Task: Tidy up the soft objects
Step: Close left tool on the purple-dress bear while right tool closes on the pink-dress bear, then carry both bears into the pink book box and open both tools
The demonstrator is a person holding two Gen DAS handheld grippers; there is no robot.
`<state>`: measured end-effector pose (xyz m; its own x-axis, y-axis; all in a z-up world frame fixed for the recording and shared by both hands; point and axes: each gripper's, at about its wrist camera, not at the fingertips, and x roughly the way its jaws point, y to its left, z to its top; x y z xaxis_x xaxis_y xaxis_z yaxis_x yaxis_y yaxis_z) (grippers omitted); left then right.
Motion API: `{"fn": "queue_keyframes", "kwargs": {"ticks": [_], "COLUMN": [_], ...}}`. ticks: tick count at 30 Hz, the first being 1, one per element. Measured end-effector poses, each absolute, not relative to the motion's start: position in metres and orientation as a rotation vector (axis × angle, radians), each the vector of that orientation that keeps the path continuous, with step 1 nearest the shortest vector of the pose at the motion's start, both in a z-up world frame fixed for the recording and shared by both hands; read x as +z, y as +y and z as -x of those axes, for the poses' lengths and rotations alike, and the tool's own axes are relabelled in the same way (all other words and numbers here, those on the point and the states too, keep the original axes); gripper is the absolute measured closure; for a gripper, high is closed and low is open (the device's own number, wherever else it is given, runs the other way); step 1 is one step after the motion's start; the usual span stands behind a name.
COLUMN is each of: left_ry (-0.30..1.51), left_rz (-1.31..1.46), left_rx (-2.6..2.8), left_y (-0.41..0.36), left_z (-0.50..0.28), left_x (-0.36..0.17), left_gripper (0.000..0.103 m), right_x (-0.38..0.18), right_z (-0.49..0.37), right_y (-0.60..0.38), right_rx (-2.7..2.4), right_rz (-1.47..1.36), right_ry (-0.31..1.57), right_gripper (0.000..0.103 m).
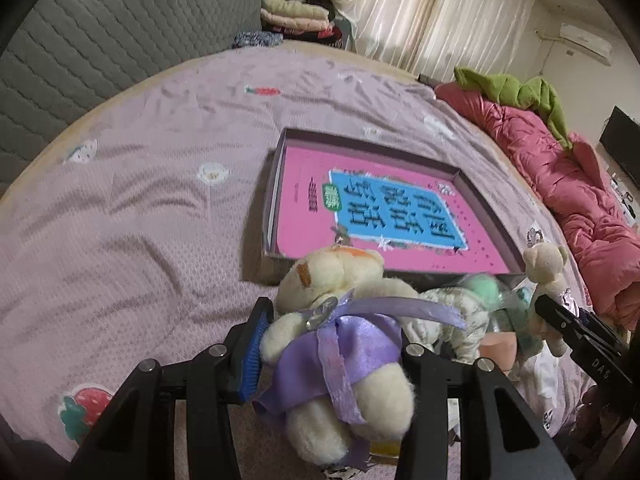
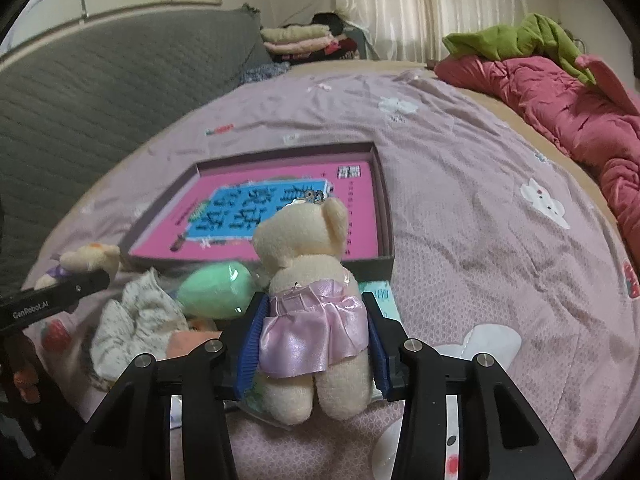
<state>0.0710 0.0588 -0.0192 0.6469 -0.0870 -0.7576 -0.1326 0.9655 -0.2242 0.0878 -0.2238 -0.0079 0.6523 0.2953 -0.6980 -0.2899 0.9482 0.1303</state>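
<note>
Bears fill both claws. The left gripper (image 1: pixel 332 344) is clamped on a cream bear in a purple dress (image 1: pixel 340 344), its blue pad (image 1: pixel 252 352) pressed into the bear's side; the bear lies tilted across the jaws, head toward the box and legs hanging back toward the camera. The right gripper (image 2: pixel 314 340) is clenched on a cream bear in a pink skirt (image 2: pixel 312 300), both blue pads squeezing the skirt at the waist. This bear is upright with its back to the camera, its head in front of the box.

The bed (image 1: pixel 140 200) carries everything, under a lilac sheet printed with strawberries and white animals. A shallow dark box (image 2: pixel 386 216) lies on the sheet near the middle of the bed, and a pink book with a blue title panel (image 2: pixel 248 216) lies flat inside it. Just in front of the box's near edge sits a small heap: a mint green plush ball (image 2: pixel 218 292) in clear wrap, a white speckled cloth (image 2: pixel 136 328) and something peach-coloured that I cannot make out.

A crumpled red quilt (image 2: pixel 560 100) with a green cloth (image 2: pixel 520 36) on top runs along the right edge of the bed. A grey quilted headboard (image 2: pixel 100 92) stands at the left side, and folded clothes (image 2: pixel 300 40) are stacked beyond the far corner, before pale curtains (image 1: pixel 420 12).
</note>
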Motion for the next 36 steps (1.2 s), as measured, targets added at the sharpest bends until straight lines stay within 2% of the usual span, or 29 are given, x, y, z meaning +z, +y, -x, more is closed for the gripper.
{"fn": "queue_keyframes", "kwargs": {"ticks": [17, 36], "left_ry": [0.787, 0.775], "left_rz": [0.248, 0.258], "left_rx": [0.031, 0.024], "left_y": [0.056, 0.066], "left_z": [-0.092, -0.162], "left_x": [0.0, -0.002], "left_gripper": [0.058, 0.058], "right_x": [0.025, 0.019], "right_z": [-0.095, -0.15], "right_y": [-0.221, -0.215], "right_rx": [0.355, 0.351], "right_rz": [-0.068, -0.05], "right_ry": [0.664, 0.637], "right_gripper": [0.056, 0.056]}}
